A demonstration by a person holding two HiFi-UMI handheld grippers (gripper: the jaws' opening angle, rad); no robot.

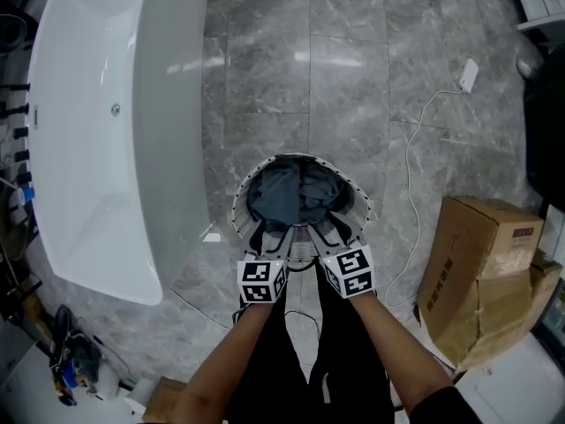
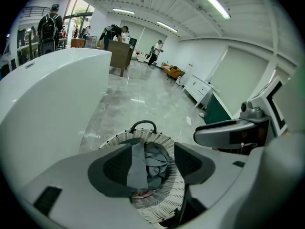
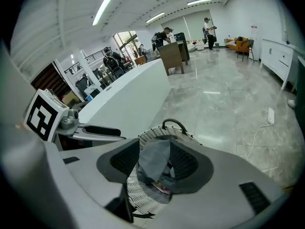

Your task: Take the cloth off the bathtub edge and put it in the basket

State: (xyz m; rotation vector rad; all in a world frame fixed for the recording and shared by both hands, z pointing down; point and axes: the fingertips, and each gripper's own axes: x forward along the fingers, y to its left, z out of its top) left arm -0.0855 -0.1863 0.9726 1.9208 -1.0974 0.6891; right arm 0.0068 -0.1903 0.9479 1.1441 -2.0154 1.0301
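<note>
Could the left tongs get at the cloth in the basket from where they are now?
Probably yes: the left tongs hang open over the basket and its uncovered top, with the grey cloth lying uppermost inside and nothing between them.

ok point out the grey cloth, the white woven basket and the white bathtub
grey cloth (image 1: 287, 197): head view, middle of the crumpled heap
white woven basket (image 2: 163, 198): left gripper view, its near woven wall
white bathtub (image 1: 93, 162): head view, bare inner surface
</note>
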